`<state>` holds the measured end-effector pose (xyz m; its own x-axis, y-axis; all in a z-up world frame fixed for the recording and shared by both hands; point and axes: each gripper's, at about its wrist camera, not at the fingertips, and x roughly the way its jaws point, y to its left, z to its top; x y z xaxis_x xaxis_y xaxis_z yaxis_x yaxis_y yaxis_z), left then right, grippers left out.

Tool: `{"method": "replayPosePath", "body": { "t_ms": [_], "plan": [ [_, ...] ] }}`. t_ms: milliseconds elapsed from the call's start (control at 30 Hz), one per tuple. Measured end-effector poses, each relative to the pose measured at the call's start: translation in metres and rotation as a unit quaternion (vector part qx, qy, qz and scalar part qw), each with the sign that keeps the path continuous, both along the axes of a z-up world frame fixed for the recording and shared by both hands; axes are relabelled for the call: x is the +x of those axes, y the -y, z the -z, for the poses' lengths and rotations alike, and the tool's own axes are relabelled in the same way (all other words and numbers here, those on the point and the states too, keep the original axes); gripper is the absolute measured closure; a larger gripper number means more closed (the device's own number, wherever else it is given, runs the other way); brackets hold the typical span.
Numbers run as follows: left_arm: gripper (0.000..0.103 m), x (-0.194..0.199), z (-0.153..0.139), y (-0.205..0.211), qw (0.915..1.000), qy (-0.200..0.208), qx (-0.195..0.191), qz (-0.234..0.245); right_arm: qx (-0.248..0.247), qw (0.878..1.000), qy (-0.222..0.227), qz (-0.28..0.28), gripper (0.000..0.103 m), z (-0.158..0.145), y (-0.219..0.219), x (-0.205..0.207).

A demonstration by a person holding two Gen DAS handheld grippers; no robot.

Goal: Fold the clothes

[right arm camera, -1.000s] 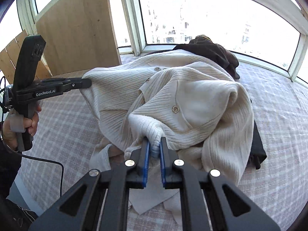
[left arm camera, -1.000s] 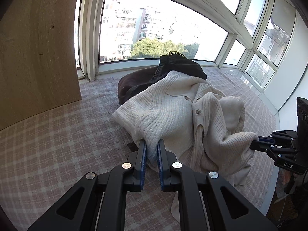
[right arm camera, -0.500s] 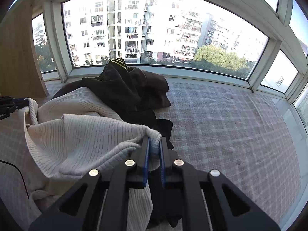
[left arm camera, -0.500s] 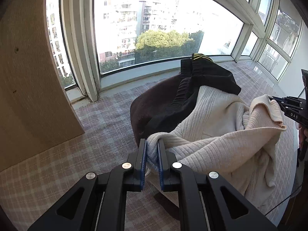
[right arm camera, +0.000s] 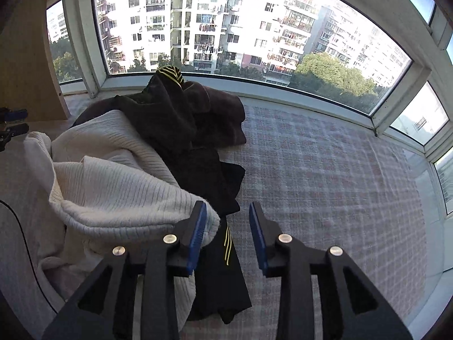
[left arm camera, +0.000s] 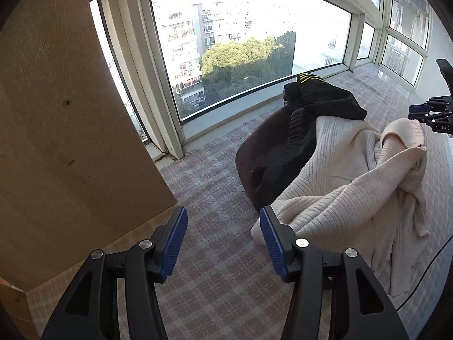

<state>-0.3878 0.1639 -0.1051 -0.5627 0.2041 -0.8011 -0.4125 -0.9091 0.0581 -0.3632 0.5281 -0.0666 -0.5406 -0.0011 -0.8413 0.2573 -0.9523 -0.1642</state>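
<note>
Both grippers now stand open with nothing between their blue pads, where 0.5 s ago each was clamped on a fold of the cream cardigan (left arm camera: pixel 345 198). The left gripper (left arm camera: pixel 223 238) has let go of the knit, and the cardigan's edge now lies against the outer side of its right finger. The right gripper (right arm camera: pixel 226 235) has let go too; the released fold now sags just beside its left finger. The cardigan now rests in a slumped heap against the dark clothes (right arm camera: pixel 181 119), no longer stretched between the 2 grippers.

Both wrist views face the cream cardigan (left arm camera: pixel 354 187), seemingly close.
</note>
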Motion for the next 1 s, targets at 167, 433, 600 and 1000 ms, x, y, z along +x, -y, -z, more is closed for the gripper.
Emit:
{"method": "replayPosePath", "body": {
  "t_ms": [167, 433, 600, 1000],
  "plan": [
    [0.050, 0.005, 0.005, -0.006, 0.9993, 0.011, -0.027, 0.024, 0.026, 0.997, -0.026, -0.071, 0.072, -0.015, 0.024, 0.040],
    [0.050, 0.066, 0.011, -0.023, 0.9933, 0.015, -0.016, 0.114, 0.122, 0.980, -0.020, -0.154, 0.069, 0.012, 0.058, 0.071],
    [0.050, 0.084, 0.024, -0.032, 0.9889, 0.011, -0.040, 0.143, 0.117, 0.982, 0.014, -0.150, 0.084, 0.033, 0.057, 0.053],
    [0.049, 0.132, 0.053, -0.057, 0.9496, -0.054, -0.137, 0.276, 0.084, 0.978, 0.021, -0.188, 0.082, 0.006, 0.054, 0.094]
  ]
}}
